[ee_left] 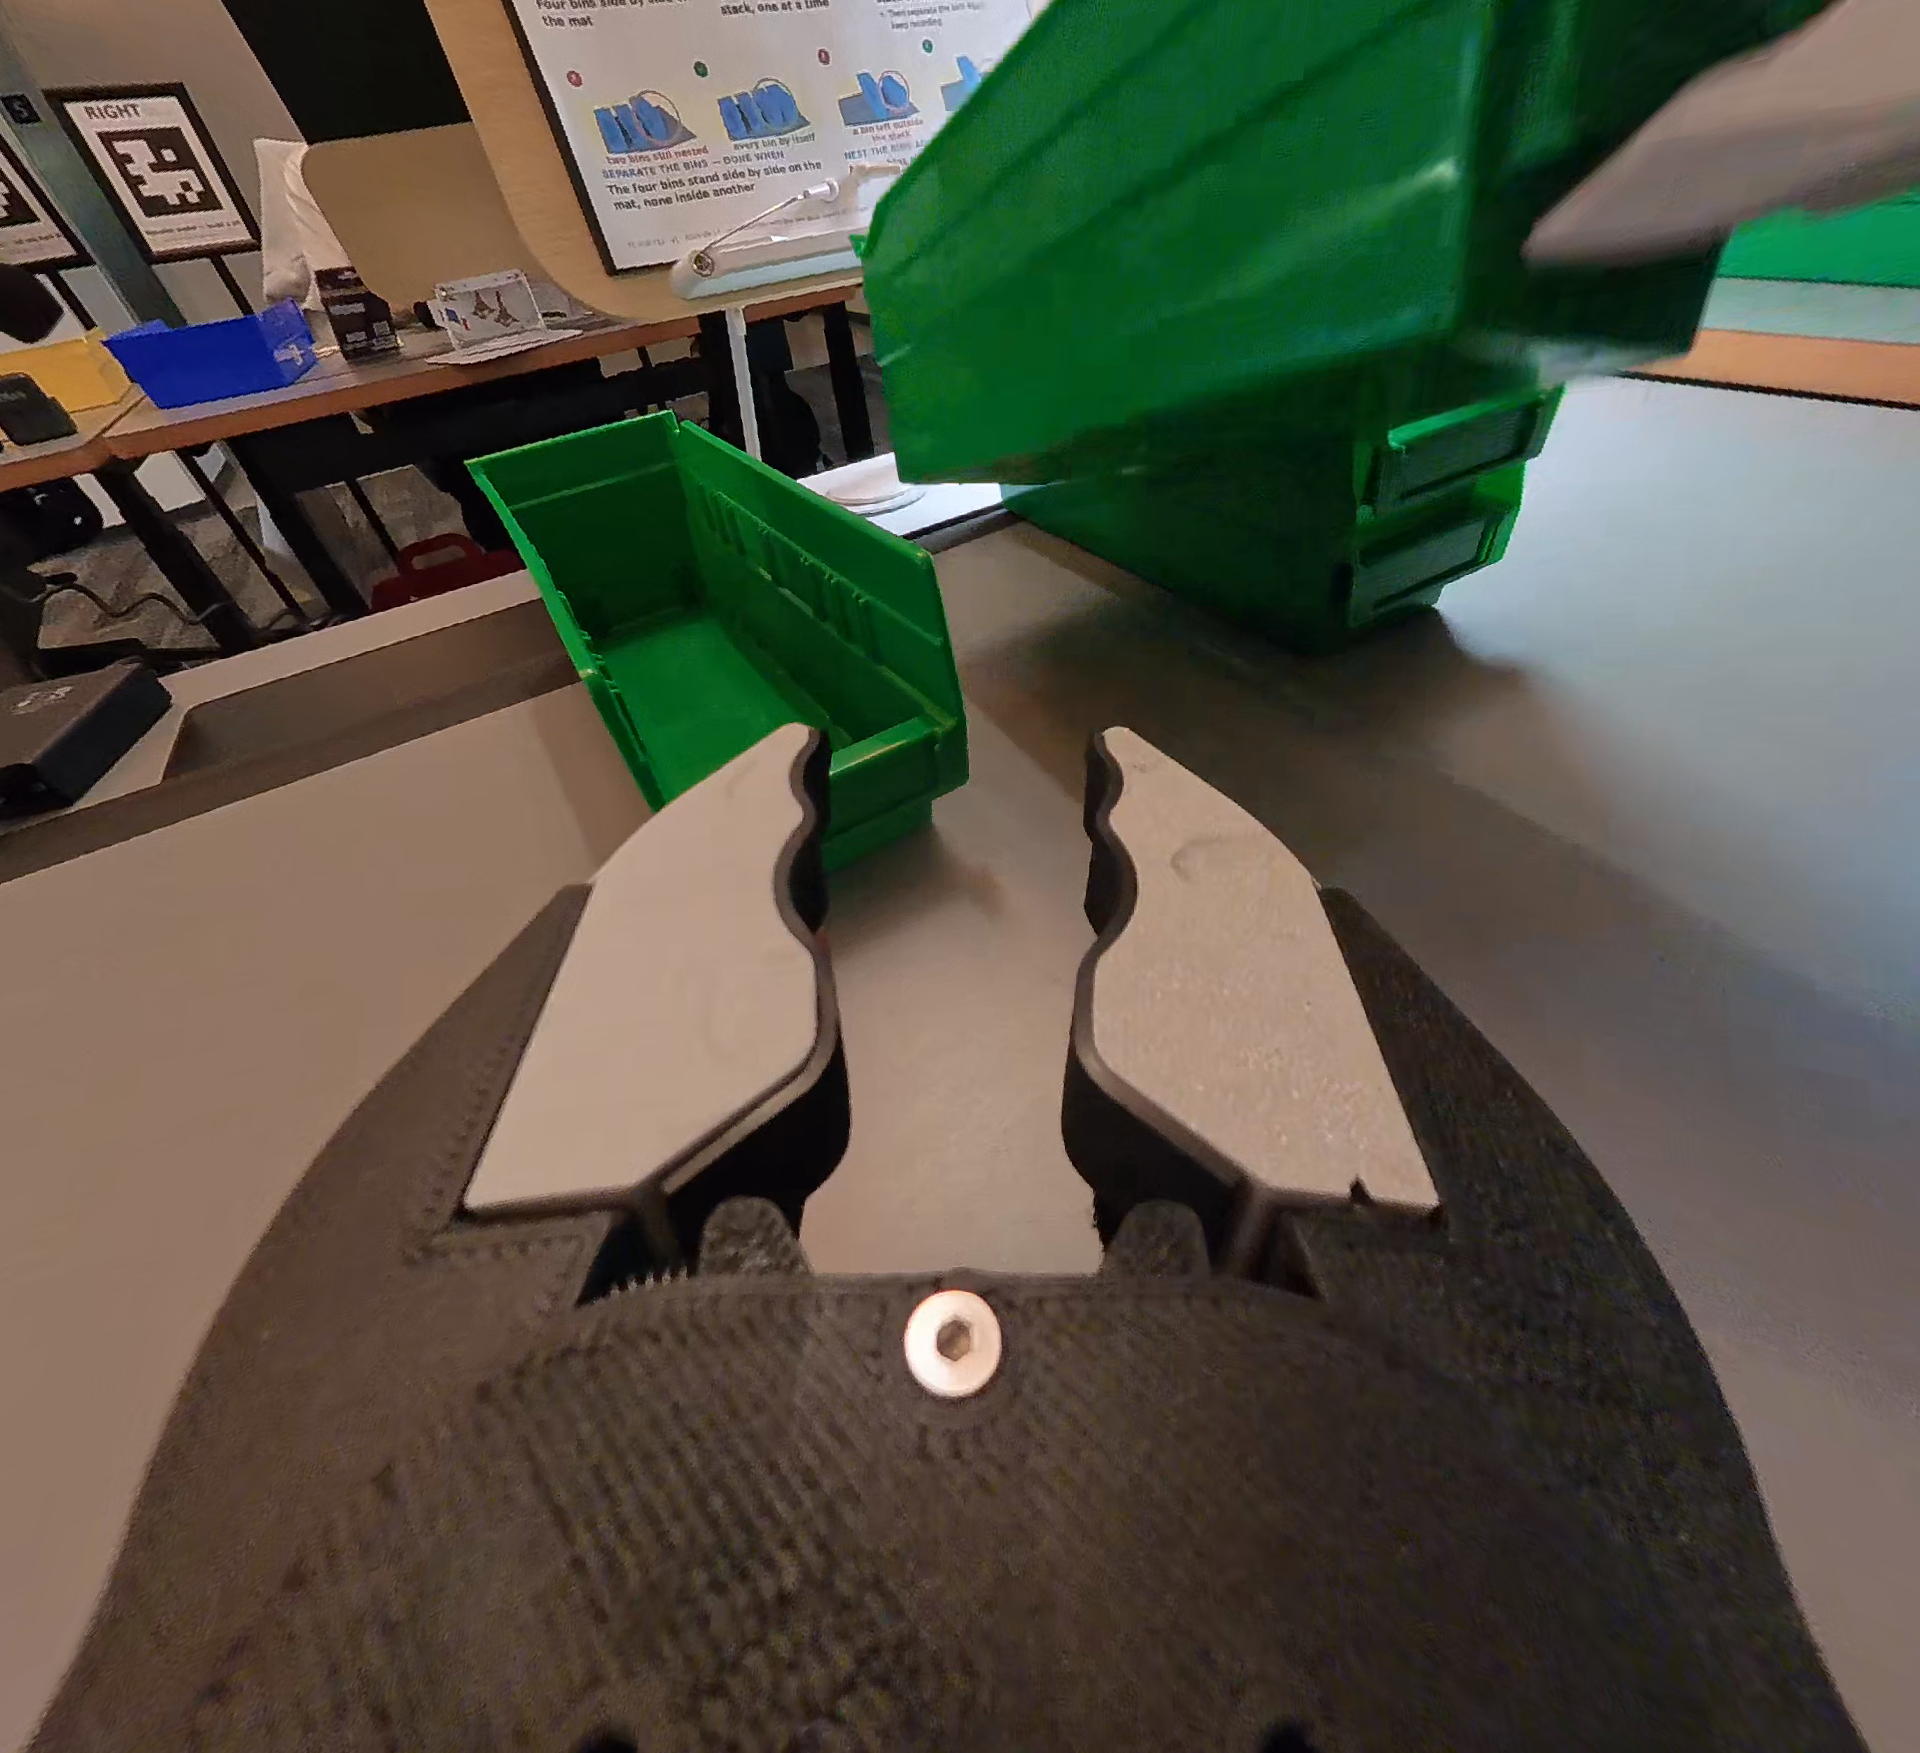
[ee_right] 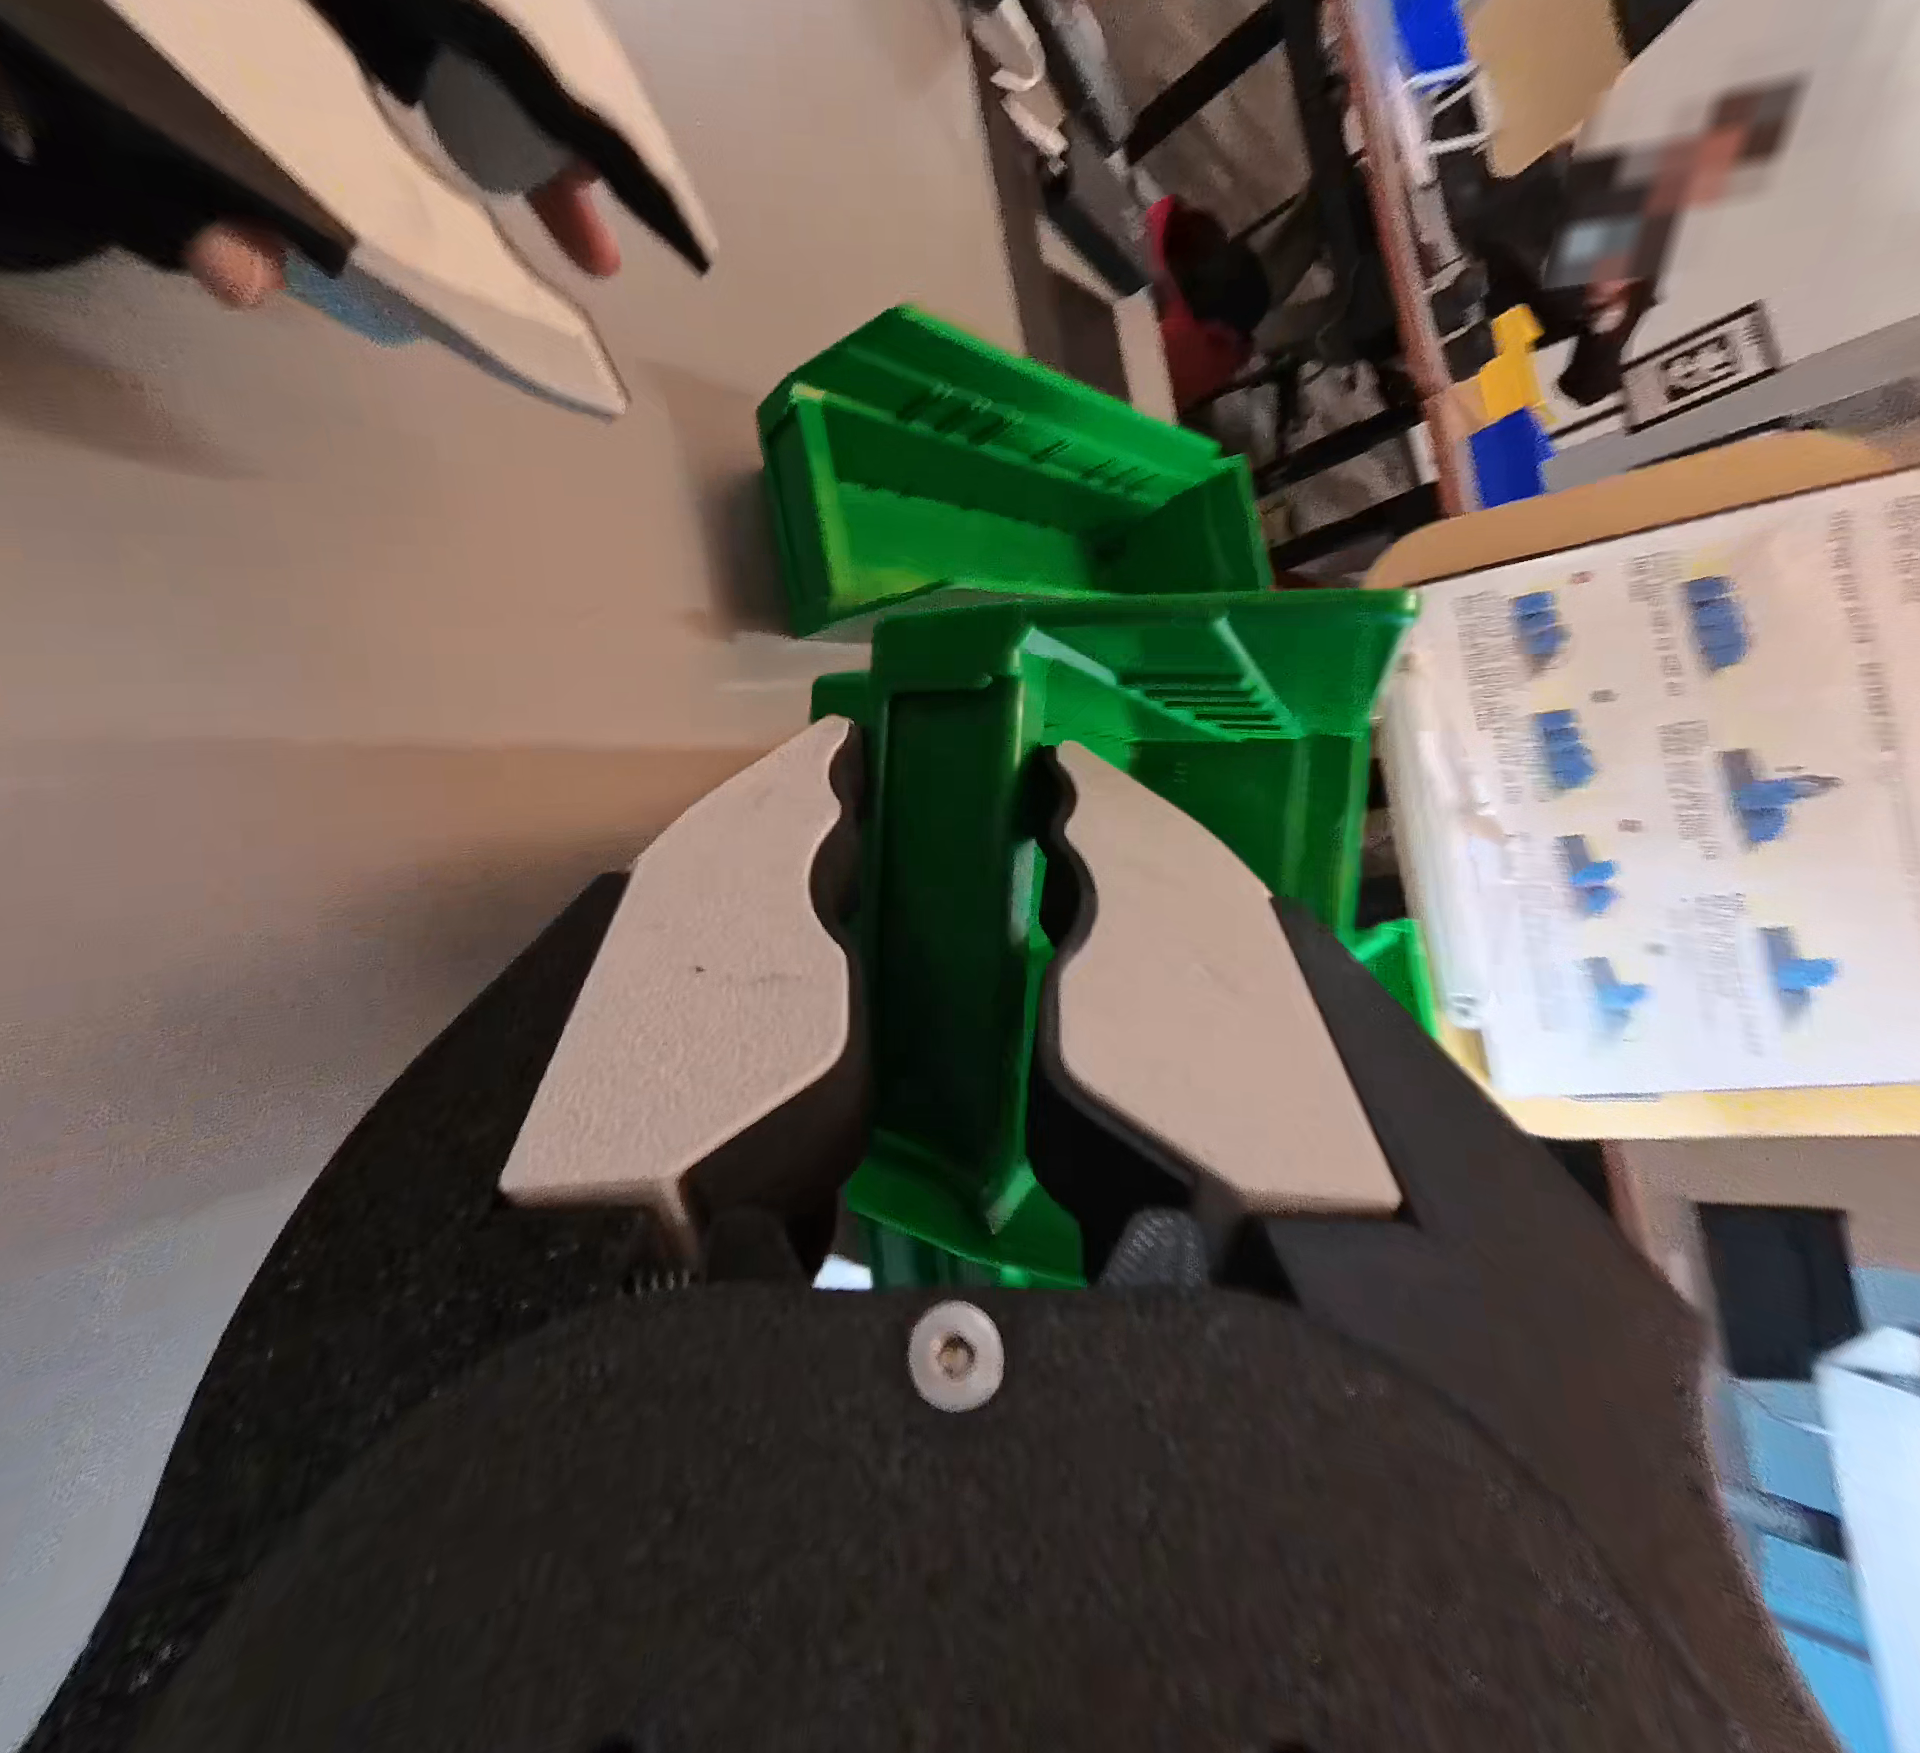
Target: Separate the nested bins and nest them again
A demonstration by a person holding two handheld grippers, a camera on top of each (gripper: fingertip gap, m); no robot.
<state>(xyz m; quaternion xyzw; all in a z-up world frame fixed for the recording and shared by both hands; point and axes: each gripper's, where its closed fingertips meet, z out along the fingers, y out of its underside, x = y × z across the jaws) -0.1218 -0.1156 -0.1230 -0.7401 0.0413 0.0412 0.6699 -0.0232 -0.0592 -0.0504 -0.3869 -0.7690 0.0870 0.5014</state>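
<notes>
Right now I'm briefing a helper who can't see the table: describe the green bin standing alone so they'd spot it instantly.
On the grey table, look left of the green stack under the lifted bin. The lone bin stands there just beyond the open left gripper. Unlike the others, it stands apart on the table, empty, unheld.

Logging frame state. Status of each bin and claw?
Left claw: open, empty, low over the mat.
Right claw: shut on lifted bin's end wall.
Lifted bin: airborne, tilted, above the stack.
Stack of bins: nested, resting on mat.
Single bin: alone, upright, empty.
</notes>
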